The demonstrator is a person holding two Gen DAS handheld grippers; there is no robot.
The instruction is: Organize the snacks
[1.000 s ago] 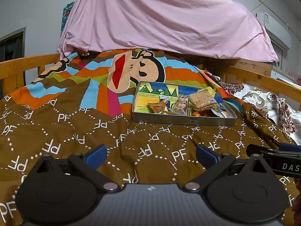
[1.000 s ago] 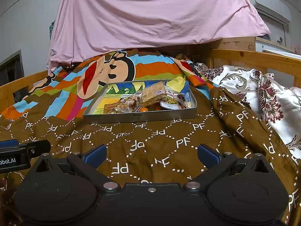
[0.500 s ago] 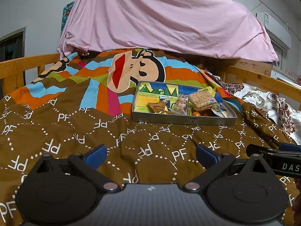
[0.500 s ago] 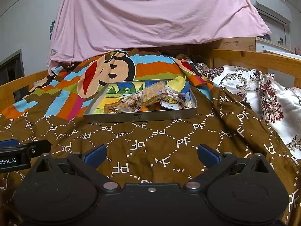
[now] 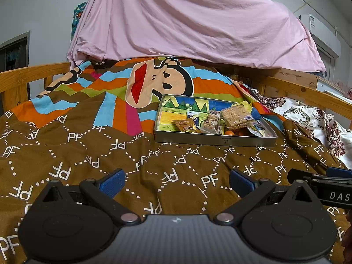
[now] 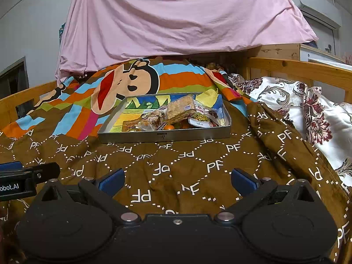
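Snacks (image 5: 222,122) are being kept piled toward the right of the tin tray (image 6: 164,135) on the quilt (image 5: 88,154); left gripper (image 5: 176,180) and right gripper (image 6: 176,179) are being held spread and empty, well short; either sorting is pending or finished

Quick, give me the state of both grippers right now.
Left gripper: open, holding nothing, over the brown blanket.
Right gripper: open, holding nothing, short of the snack tray.
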